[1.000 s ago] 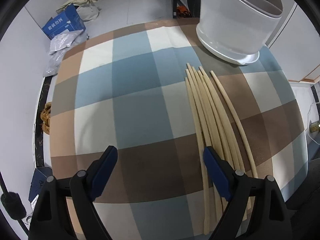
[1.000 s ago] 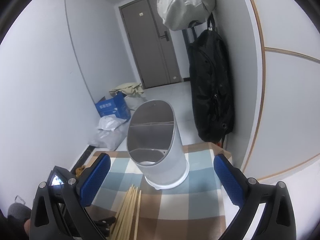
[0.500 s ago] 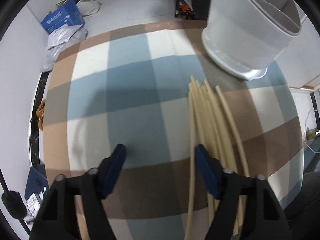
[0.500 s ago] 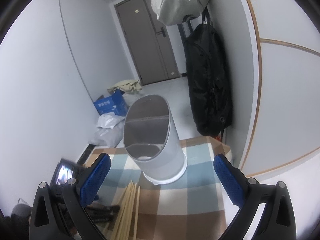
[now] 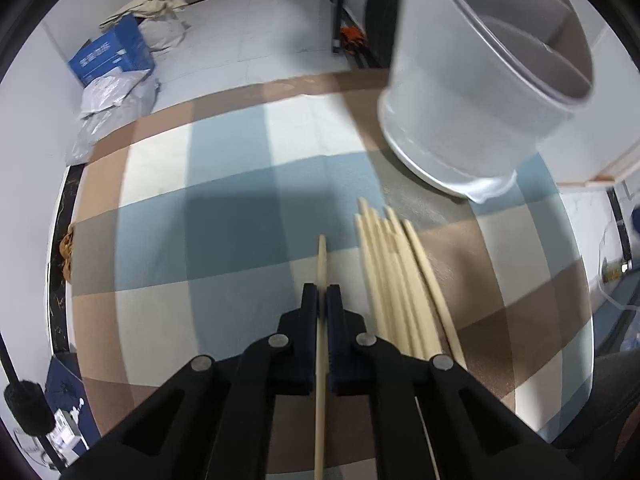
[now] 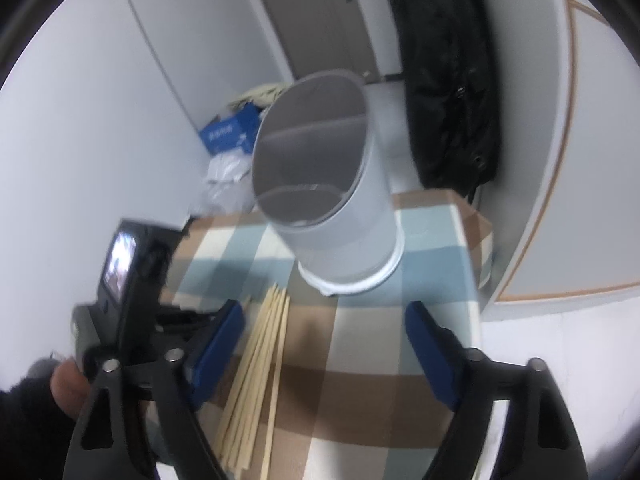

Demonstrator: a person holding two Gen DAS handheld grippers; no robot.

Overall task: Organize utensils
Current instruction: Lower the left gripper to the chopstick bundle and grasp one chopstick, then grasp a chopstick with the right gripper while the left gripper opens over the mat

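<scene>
My left gripper (image 5: 321, 294) is shut on one pale wooden chopstick (image 5: 321, 264), which runs between the pads and sticks out ahead over the checked cloth. Several more chopsticks (image 5: 394, 276) lie in a bundle just right of it. A white divided utensil holder (image 5: 472, 92) stands at the back right of the table. In the right wrist view the holder (image 6: 340, 216) is ahead, with the chopstick bundle (image 6: 260, 356) below it. My right gripper (image 6: 324, 332) is above the table with its jaws closing and nothing between them. The left gripper body (image 6: 132, 280) shows at the left.
The table wears a blue, brown and cream checked cloth (image 5: 224, 208). A blue box (image 5: 112, 60) and plastic bags (image 5: 112, 100) lie on the floor beyond it. A black bag (image 6: 452, 80) hangs by the wall past the table's far right corner. A person's hand (image 6: 64, 384) holds the left gripper.
My left gripper shut on one chopstick, pulled left of the bundle. My right gripper dropped and tilted down toward the table, and its jaws came in somewhat.
</scene>
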